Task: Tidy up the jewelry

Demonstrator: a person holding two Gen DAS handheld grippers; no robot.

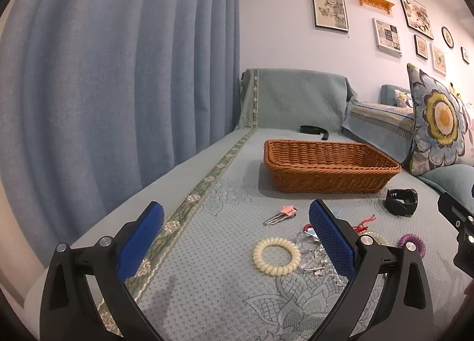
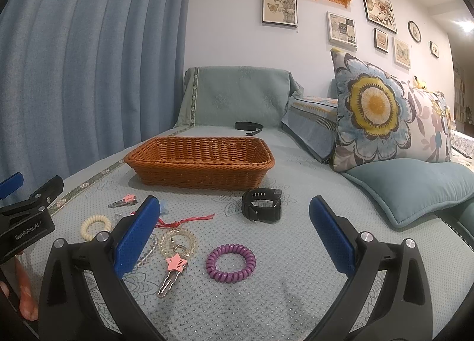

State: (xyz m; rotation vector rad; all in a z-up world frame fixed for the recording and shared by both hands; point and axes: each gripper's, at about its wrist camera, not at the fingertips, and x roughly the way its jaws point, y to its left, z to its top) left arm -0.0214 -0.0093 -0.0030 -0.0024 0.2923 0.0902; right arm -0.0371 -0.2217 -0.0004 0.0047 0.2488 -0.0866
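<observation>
Two tongs, the left tongs (image 1: pixel 237 240) and the right tongs (image 2: pixel 234 233), stood spread wide and empty above the sofa cover (image 2: pixel 296 296). The purple coil band (image 2: pixel 231 262), cream coil band (image 1: pixel 276 255), star hair clip (image 2: pixel 174 270) and black watch (image 2: pixel 262 205) lay scattered on it in front of the wicker basket (image 2: pixel 198 163).

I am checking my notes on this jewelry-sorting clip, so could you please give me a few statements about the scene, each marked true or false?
1. The wicker basket already holds the hair ties. False: no jewelry shows inside it; the items lie on the sofa cover.
2. The right gripper is open, gripping nothing. True.
3. The purple coil hair tie lies between the right gripper's fingers in its view. True.
4. The black watch sits inside the basket. False: it stands on the cover in front of it.
5. The left gripper is shut on the cream coil hair tie. False: it is open.
</observation>
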